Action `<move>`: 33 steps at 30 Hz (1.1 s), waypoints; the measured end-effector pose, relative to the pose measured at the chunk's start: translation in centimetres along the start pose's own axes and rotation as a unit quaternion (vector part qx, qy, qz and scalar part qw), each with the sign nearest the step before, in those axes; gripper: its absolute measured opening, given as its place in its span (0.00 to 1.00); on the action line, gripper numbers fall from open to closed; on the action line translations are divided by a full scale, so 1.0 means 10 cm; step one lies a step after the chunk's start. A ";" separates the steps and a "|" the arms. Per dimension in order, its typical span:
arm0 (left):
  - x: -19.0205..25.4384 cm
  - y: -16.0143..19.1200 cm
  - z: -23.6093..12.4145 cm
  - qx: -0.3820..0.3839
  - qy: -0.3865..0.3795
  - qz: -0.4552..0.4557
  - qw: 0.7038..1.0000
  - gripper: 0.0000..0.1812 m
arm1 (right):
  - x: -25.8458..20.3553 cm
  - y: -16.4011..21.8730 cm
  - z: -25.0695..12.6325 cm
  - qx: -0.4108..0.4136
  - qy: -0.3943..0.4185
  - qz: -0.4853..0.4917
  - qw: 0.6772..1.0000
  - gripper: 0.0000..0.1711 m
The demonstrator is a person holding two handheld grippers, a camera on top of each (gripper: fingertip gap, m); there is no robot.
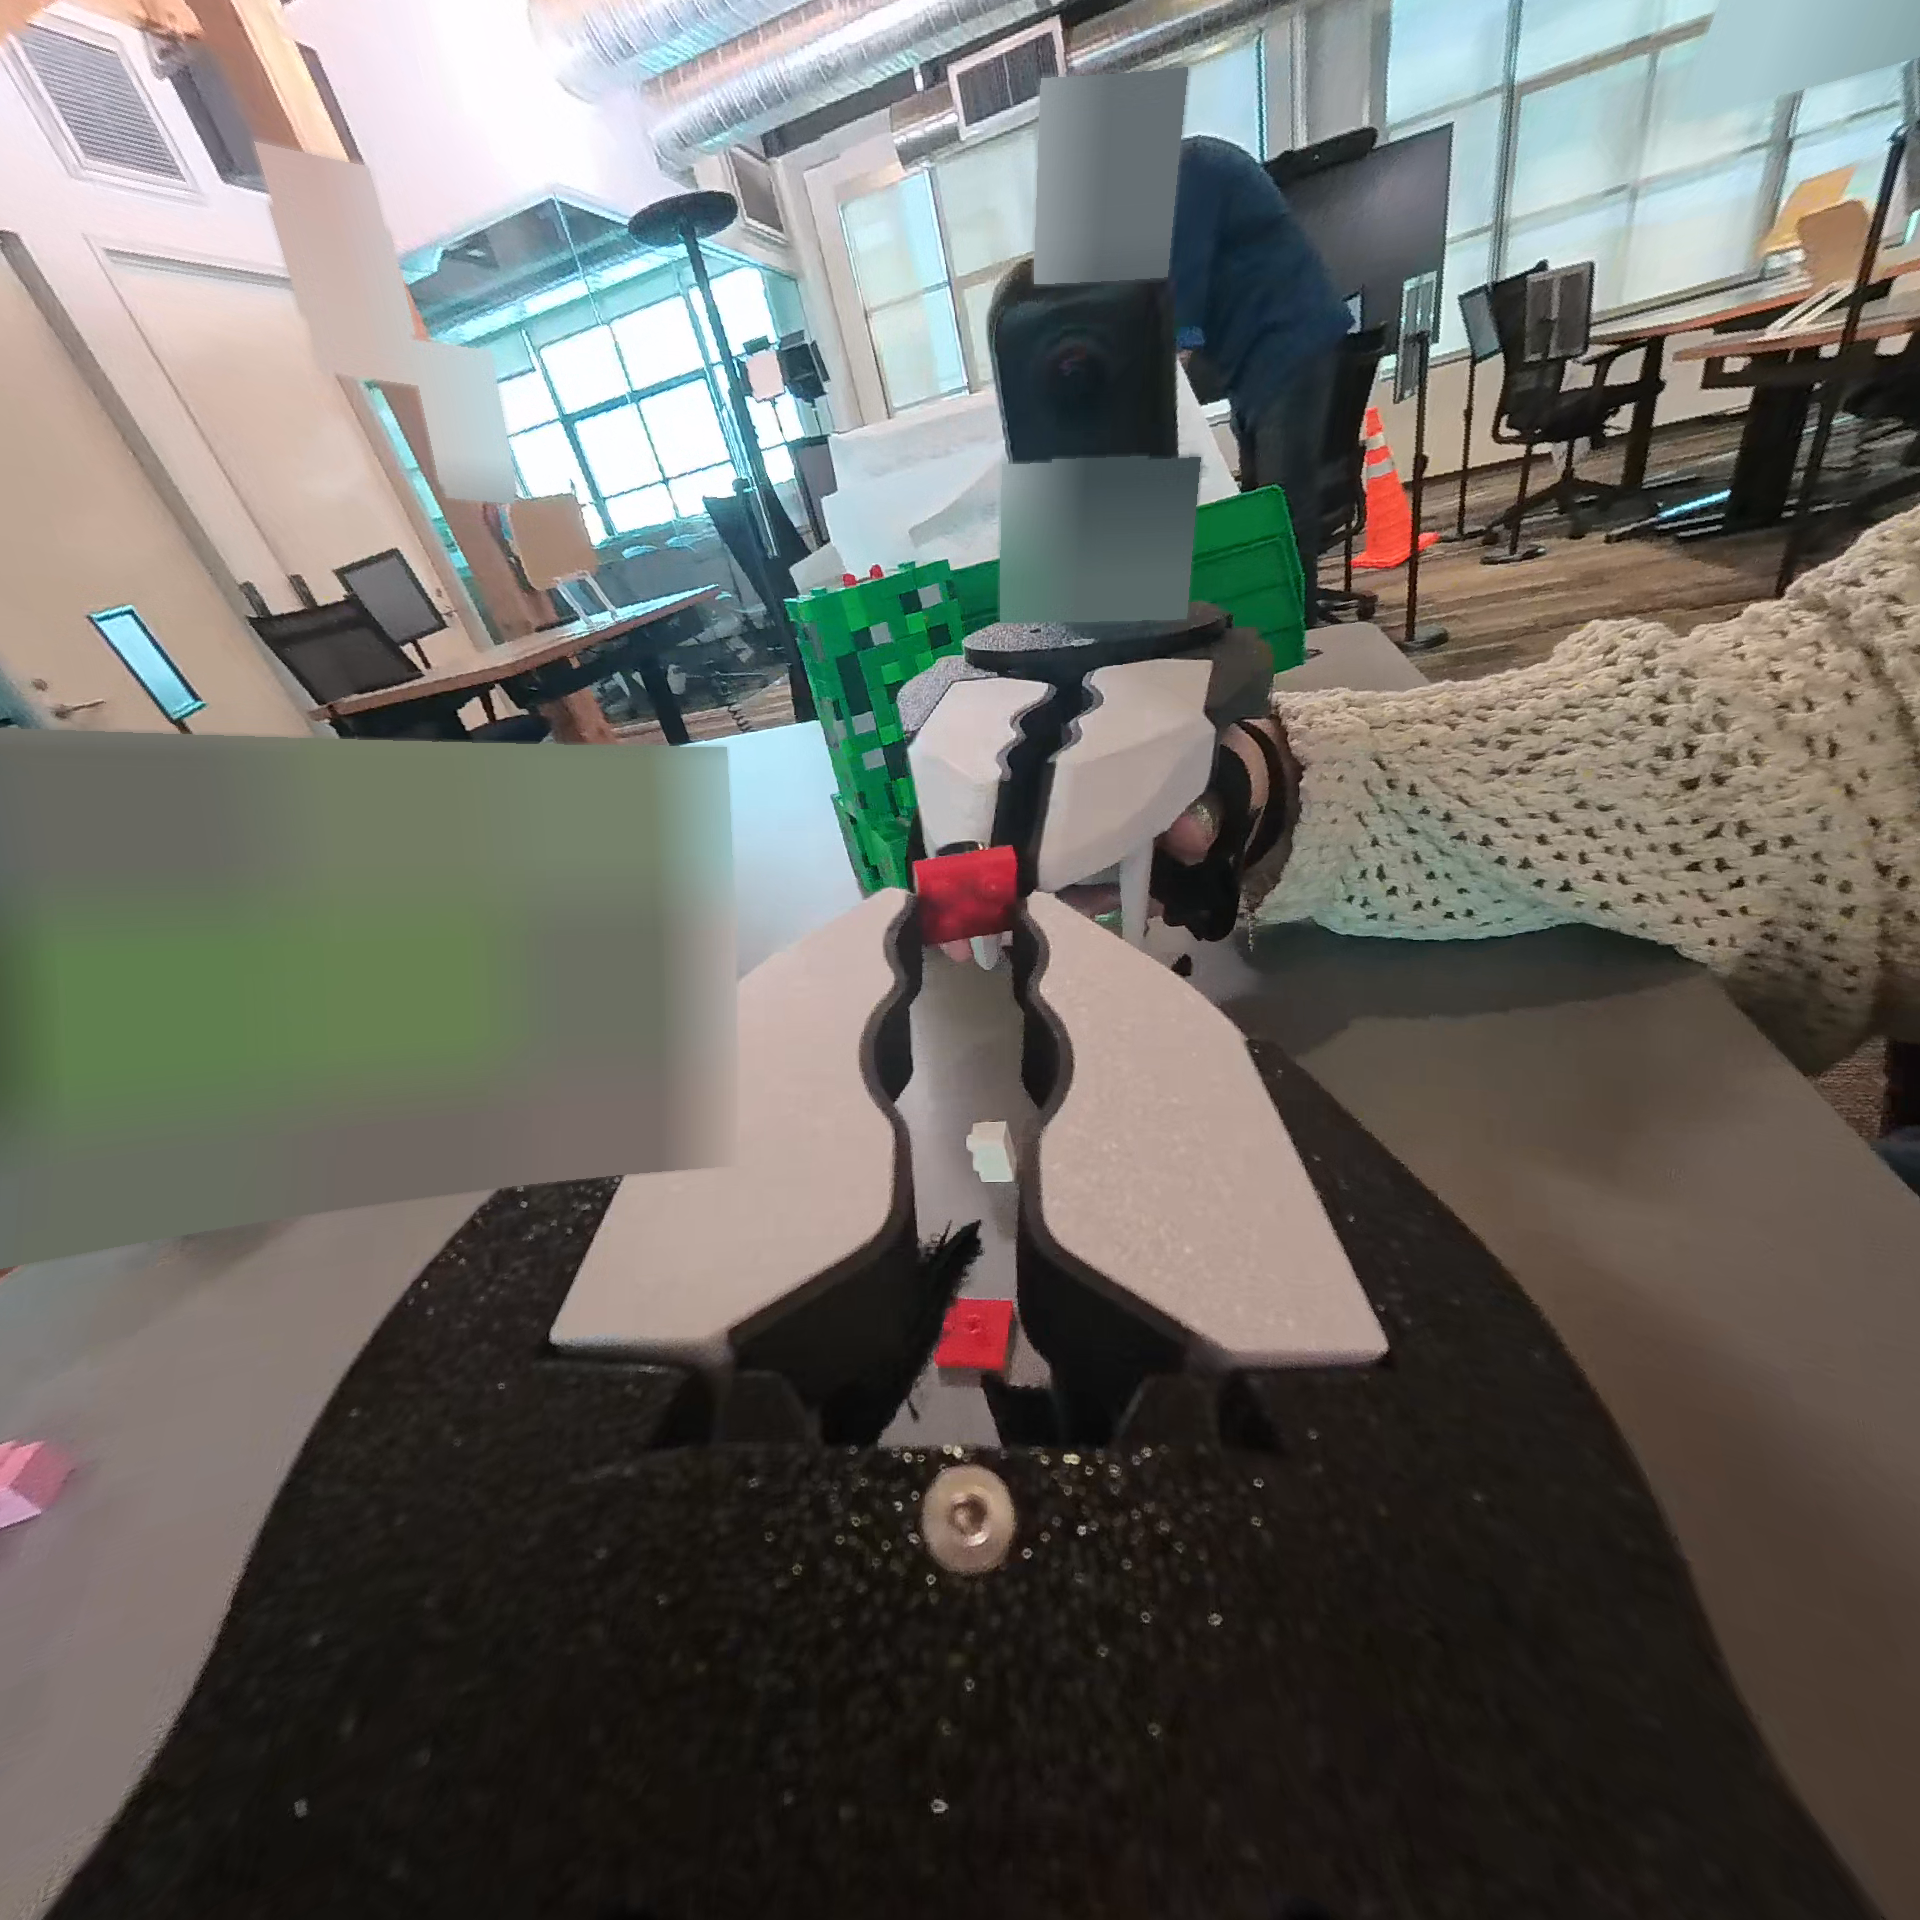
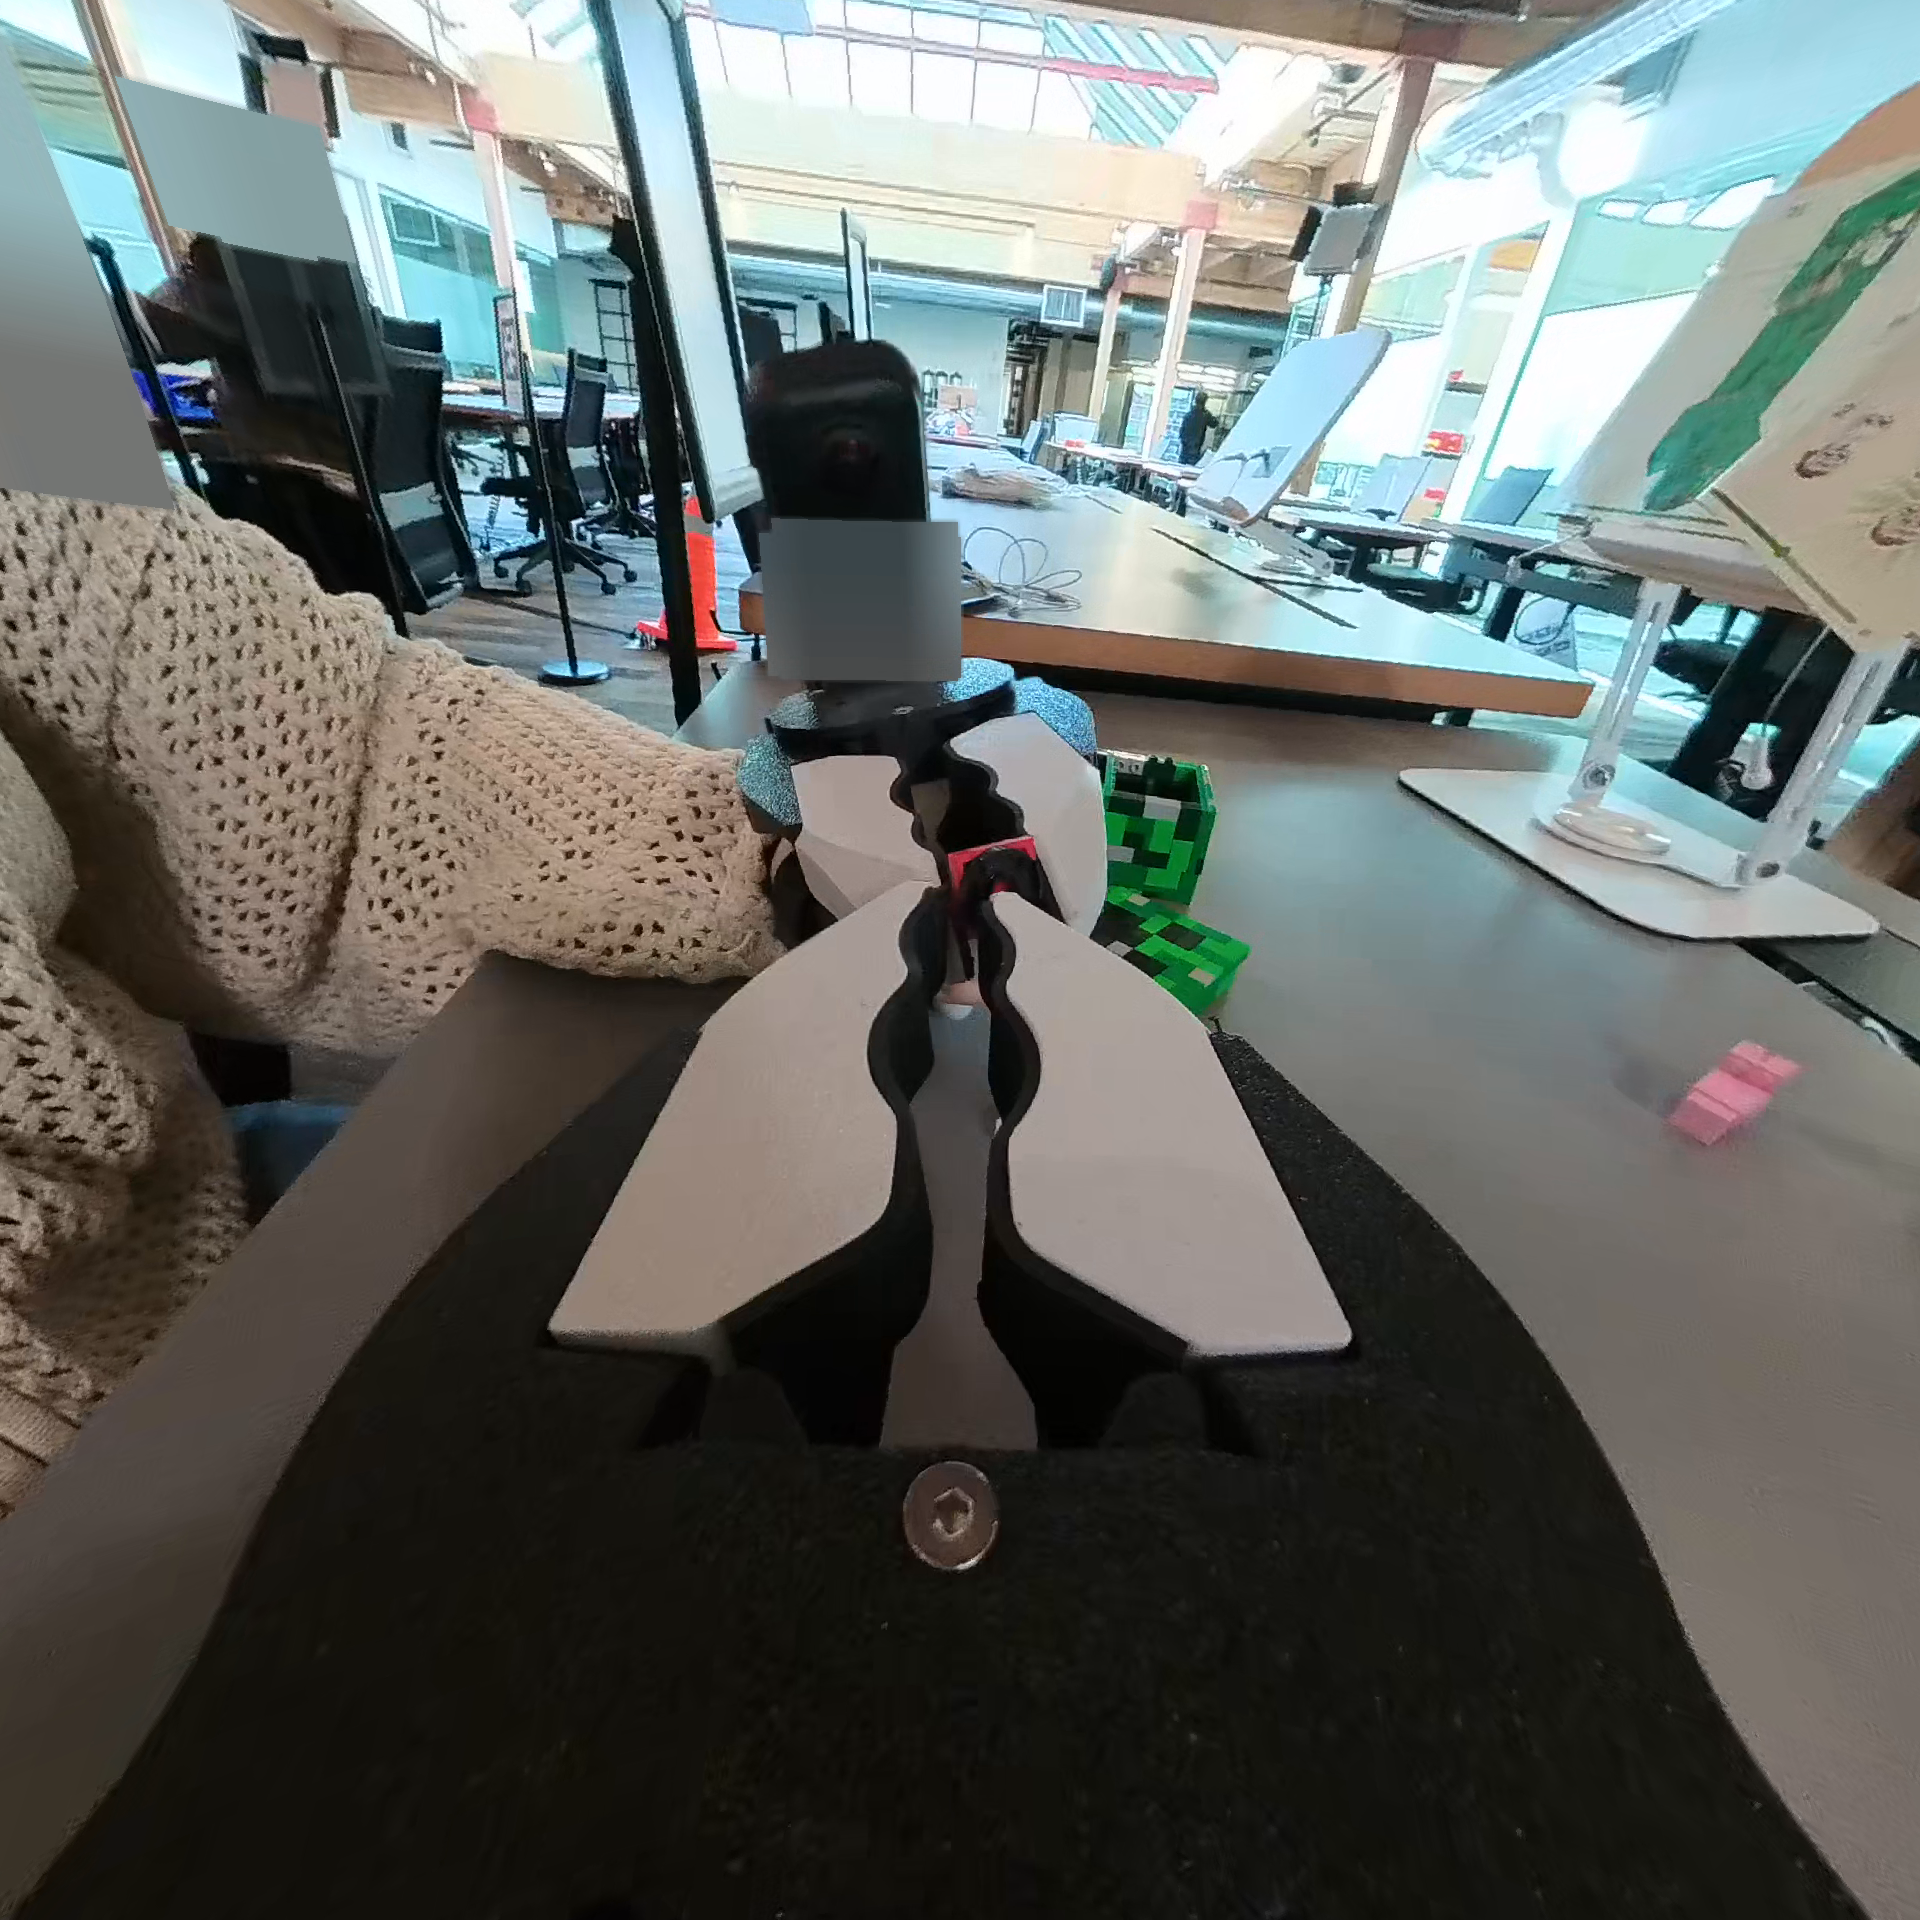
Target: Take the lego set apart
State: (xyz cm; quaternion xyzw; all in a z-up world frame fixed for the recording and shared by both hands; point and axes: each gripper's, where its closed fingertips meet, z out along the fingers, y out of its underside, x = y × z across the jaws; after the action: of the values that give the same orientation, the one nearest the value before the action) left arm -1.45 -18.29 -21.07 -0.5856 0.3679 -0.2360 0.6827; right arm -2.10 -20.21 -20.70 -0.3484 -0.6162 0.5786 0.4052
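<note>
A small red brick (image 1: 964,894) with a white piece (image 1: 982,951) under it is held above the grey table (image 1: 1558,1195) between both grippers, which meet tip to tip. My left gripper (image 1: 961,920) is shut on its near side. My right gripper (image 1: 1016,868) faces it and grips the far side. In the right wrist view my right gripper (image 2: 961,930) is shut on the same red brick (image 2: 987,868), with the left gripper (image 2: 940,821) opposite. The green lego build (image 1: 883,665) stands behind; it also shows as a green box (image 2: 1158,821) with a flat green section (image 2: 1174,951).
A loose white brick (image 1: 990,1148) and a red plate (image 1: 974,1333) lie on the table under my left gripper. Pink bricks (image 2: 1730,1107) lie to one side. A clear stand (image 2: 1621,831) holds a booklet. A knitted sleeve (image 1: 1558,779) reaches in. Both grippers' tips are close together, under 4 cm apart.
</note>
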 end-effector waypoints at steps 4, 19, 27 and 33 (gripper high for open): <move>0.02 0.02 0.00 -0.009 0.009 -0.004 1.000 0.09 | 0.01 0.02 0.00 -0.006 0.008 -0.012 1.000 0.02; 0.21 -0.15 -0.06 0.045 0.129 -0.141 0.980 0.09 | -0.17 -0.12 0.01 0.021 -0.058 0.018 0.998 0.00; 0.27 -0.16 -0.06 0.052 0.167 -0.190 0.966 0.09 | -0.11 -0.27 -0.10 0.072 -0.054 0.048 0.995 0.00; 0.22 -0.12 -0.03 0.043 0.140 -0.177 0.973 0.09 | -0.10 -0.13 -0.02 0.034 -0.037 0.039 0.998 0.10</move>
State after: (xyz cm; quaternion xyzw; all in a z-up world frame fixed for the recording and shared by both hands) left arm -0.18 -20.37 -20.45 -0.5725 0.3398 -0.4481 0.5966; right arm -1.47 -21.17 -19.50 -0.3362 -0.5965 0.6274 0.3708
